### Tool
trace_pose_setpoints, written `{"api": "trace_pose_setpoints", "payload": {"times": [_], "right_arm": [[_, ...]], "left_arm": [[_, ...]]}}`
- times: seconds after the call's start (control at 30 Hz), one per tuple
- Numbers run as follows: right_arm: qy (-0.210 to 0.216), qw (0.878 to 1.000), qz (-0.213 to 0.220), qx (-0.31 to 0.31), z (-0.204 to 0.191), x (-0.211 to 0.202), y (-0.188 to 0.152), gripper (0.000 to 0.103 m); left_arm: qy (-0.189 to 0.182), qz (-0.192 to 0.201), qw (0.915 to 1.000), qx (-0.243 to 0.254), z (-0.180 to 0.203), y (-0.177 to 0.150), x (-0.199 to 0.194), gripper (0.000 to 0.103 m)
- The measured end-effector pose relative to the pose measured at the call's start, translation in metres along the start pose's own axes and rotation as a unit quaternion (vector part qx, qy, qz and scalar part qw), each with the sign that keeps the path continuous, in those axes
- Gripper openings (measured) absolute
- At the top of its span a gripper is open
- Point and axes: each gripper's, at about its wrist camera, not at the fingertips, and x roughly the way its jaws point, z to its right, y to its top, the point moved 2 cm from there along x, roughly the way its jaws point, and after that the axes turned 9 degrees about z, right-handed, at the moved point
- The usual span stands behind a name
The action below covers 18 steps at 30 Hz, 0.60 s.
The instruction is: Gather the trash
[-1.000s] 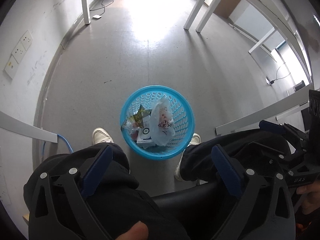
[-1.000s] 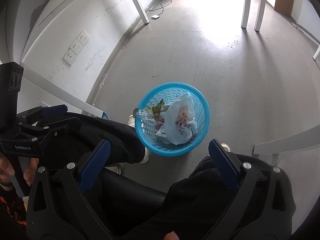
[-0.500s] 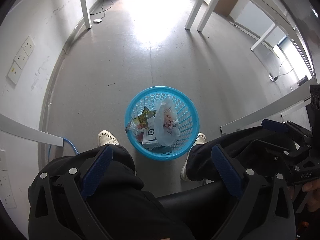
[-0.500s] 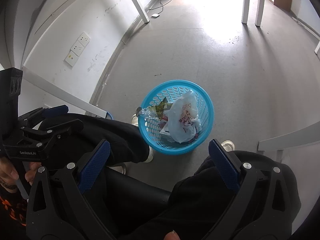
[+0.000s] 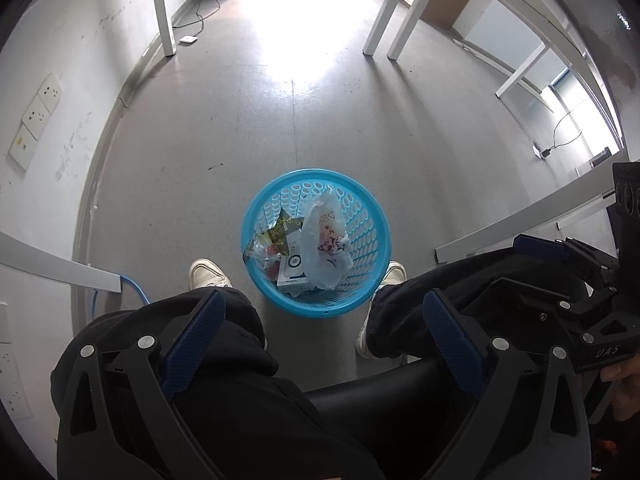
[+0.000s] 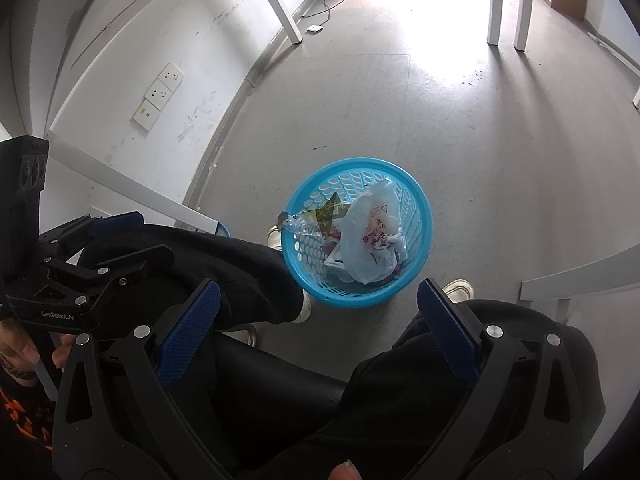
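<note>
Both grippers are rising; left gripper and right gripper are hanging wide open, holding nothing. Blue basket is sitting between the feet, containing plastic bag.

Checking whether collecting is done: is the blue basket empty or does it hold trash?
Holds trash. The blue basket stands upright with a white plastic bag, a small box and wrappers inside.

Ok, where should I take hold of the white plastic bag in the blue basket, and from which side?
Probably grip the white plastic bag at its crumpled, bunched part on the right, coming straight down from above. It lies on top of the other trash, and the blue basket walls block any sideways approach. Both claws are open and empty.
</note>
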Motion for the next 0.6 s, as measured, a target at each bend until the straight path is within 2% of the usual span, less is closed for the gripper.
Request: {"api": "trace_pose_setpoints", "payload": {"times": [0.6], "right_arm": [[0.011,1.0,-0.002,0.016,0.002,-0.0018,0.0003,0.094]], "left_arm": [[0.0,0.002,1.0,0.002,0.003,-0.0001,-0.0014,0.097]]}}
